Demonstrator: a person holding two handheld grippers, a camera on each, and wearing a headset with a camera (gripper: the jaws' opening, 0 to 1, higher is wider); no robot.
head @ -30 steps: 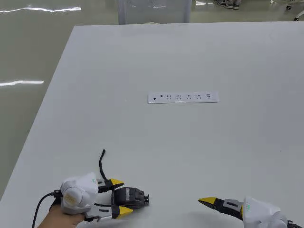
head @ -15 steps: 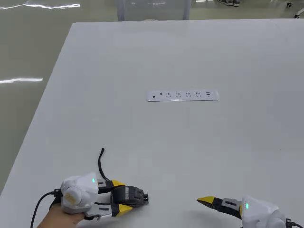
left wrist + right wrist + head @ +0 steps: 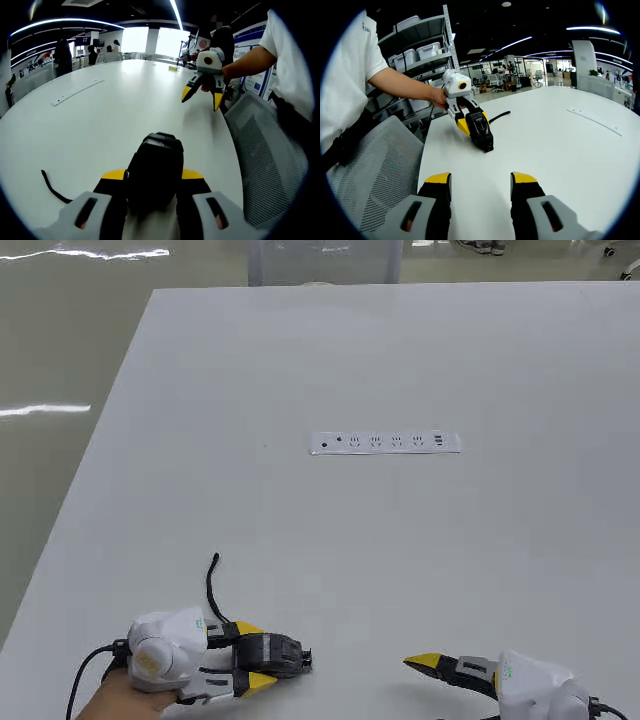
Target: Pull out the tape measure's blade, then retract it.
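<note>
**Tape measure clamped in the left gripper, right gripper open nearby**

One black tape measure (image 3: 272,653) sits at the near left edge of the white table (image 3: 400,360), resting on the surface and squeezed between the yellow-tipped jaws of the left gripper (image 3: 254,652). A hand (image 3: 118,704) grasps that gripper from behind. In the left gripper view the case (image 3: 155,167) fills the space between the jaws, its front end aimed at the right gripper (image 3: 201,98). The right gripper (image 3: 425,664) hovers low over the table near the tape measure, apart from it, with its jaws spread and nothing between them, as the right gripper view (image 3: 481,179) shows.

One black cord (image 3: 212,585) trails across the table from behind the left gripper, curling away from the case. One white power strip (image 3: 385,443) lies flat farther up the table, well apart from both grippers and off the line between them.

Two grippers, one tape measure, one cord, one power strip. Beside the table edge stands a grey mesh chair (image 3: 375,165), and behind it a shelf rack (image 3: 422,50) carrying pale bins.
</note>
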